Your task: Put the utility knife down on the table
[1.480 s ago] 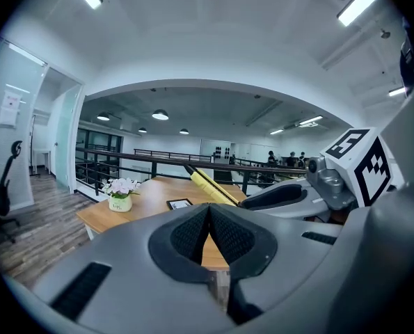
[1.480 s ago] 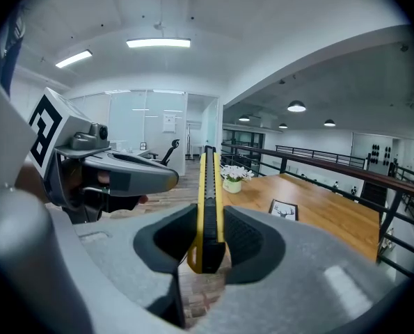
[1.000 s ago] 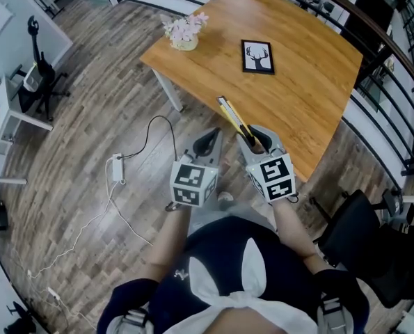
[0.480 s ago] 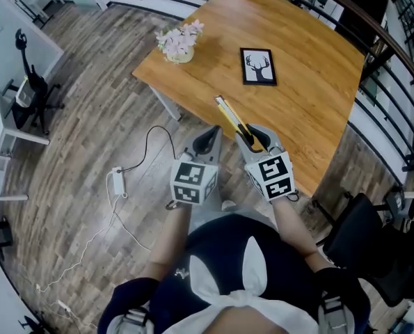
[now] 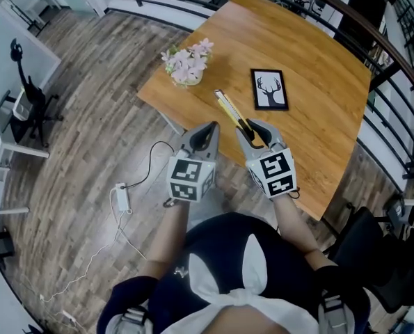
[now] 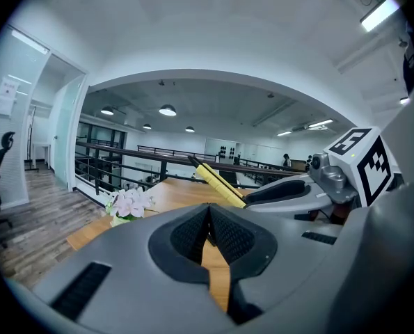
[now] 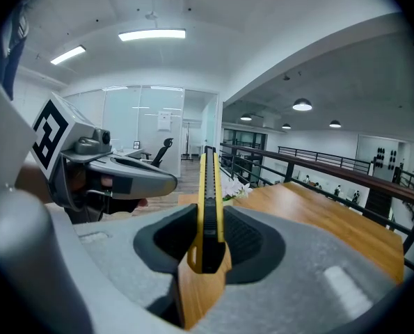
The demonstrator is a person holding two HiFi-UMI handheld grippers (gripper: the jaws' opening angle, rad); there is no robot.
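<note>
The utility knife [image 5: 232, 114] is yellow and black, and my right gripper [image 5: 252, 136] is shut on its rear end. Its front sticks out ahead, above the near edge of the wooden table [image 5: 318, 138]. In the right gripper view the knife [image 7: 209, 193] stands on edge between the dark pads [image 7: 243, 236], pointing forward. My left gripper [image 5: 205, 136] hovers beside it at the table's edge, shut with nothing in it. In the left gripper view its pads [image 6: 227, 234] meet, and the knife [image 6: 219, 184] shows to the right.
On the table a pot of pink flowers [image 5: 187, 64] stands near the left corner and a framed deer picture [image 5: 270, 89] lies in the middle. A black railing [image 5: 394, 68] runs behind. A black chair [image 5: 373, 256] stands at right. A cable with an adapter [image 5: 123, 197] lies on the floor.
Both grippers have moved forward together towards the table. The knife's front now reaches over the tabletop, nearer the flowers and the picture. The grip on the knife is the same.
</note>
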